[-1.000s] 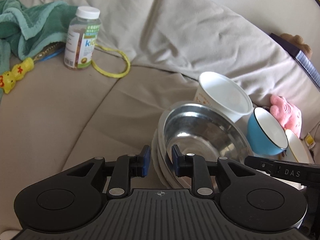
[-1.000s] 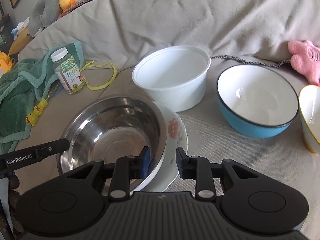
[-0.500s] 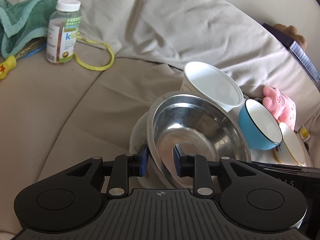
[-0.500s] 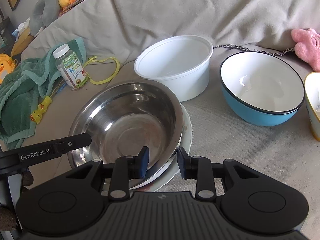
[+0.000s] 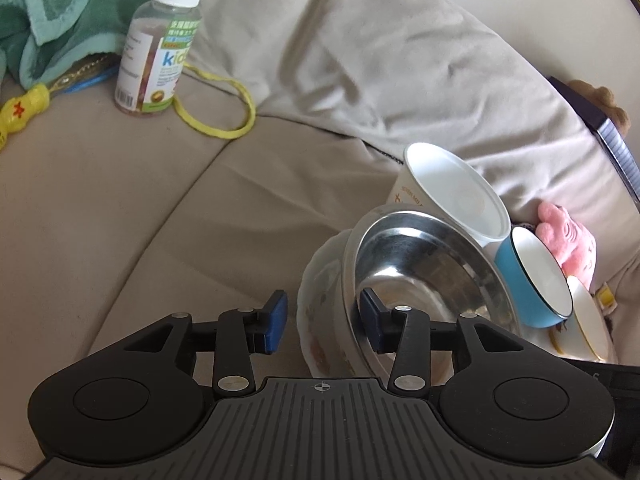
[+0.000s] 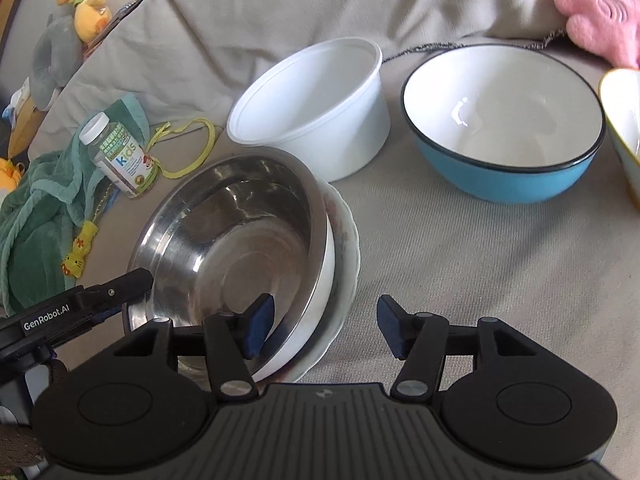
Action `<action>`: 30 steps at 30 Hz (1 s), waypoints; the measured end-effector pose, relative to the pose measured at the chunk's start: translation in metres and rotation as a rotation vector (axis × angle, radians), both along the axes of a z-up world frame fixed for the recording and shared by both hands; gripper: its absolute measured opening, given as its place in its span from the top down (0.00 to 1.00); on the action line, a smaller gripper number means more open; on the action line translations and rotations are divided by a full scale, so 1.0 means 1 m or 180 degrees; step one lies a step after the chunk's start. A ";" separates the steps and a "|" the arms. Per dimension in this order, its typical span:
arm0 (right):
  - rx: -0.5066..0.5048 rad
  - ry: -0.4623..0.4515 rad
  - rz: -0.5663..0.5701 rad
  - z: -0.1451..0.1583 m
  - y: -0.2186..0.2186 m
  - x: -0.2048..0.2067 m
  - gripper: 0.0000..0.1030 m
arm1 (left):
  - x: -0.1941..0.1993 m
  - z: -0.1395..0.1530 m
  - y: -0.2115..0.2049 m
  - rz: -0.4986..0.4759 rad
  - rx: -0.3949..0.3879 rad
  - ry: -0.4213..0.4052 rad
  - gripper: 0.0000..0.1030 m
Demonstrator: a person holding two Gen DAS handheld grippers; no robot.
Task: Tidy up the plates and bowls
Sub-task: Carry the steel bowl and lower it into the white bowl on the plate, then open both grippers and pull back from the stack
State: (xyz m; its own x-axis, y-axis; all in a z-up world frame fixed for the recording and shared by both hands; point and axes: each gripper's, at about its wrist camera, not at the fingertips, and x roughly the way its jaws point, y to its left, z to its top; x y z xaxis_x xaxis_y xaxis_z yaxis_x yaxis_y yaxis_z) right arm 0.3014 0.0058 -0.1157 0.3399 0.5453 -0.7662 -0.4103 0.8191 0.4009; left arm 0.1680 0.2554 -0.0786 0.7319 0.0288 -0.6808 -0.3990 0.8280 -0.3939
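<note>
steel bowl (image 6: pixel 236 240): nested in a white bowl (image 6: pixel 326 268), which is seated on the floral plate (image 6: pixel 348 248); the stack is tilted on the beige couch cushion (image 6: pixel 480 264); nothing is seen inside the steel bowl
floral plate, left view (image 5: pixel 320 320): rim and flower print are seen at the left of the steel bowl (image 5: pixel 420 264)
left gripper (image 5: pixel 323 322): jaws are spread apart; the stack's near edge is straddled, right pad inside the steel bowl, left pad outside the plate; no contact is made out
right gripper (image 6: pixel 326 326): jaws are held wide apart; left pad is over the steel bowl's inside wall, right pad over bare cushion; nothing is clamped
white tub (image 6: pixel 316 108): placed upright just behind the stack, seen empty; touching or just apart cannot be told
blue bowl (image 6: pixel 504 124): white inside, dark rim, seen empty, set to the right of the tub
yellow-rimmed bowl (image 6: pixel 622 128): cut off at the right edge, just beside the blue bowl; contents cannot be told
vitamin bottle (image 6: pixel 120 156): upright, white cap on, gummies seen through the wall in the left view (image 5: pixel 158 48); set well left of the stack
green towel (image 6: pixel 36 208): bunched behind the bottle
yellow cord (image 5: pixel 216 108): looped beside the bottle's base
pink plush (image 6: pixel 596 20): lying behind the blue bowl
</note>
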 end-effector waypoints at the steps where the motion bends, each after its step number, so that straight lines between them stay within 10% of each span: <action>1: 0.0014 0.0067 0.0005 -0.003 0.001 0.002 0.43 | 0.001 -0.002 0.001 0.0017 -0.0027 0.0006 0.53; 15: 0.0032 0.0247 0.0198 -0.016 0.029 -0.007 0.42 | 0.014 -0.026 0.017 -0.0072 -0.0583 0.0063 0.58; 30: 0.0158 0.0112 0.0205 -0.013 0.031 -0.015 0.43 | -0.001 -0.002 0.014 0.0102 -0.0107 -0.0018 0.60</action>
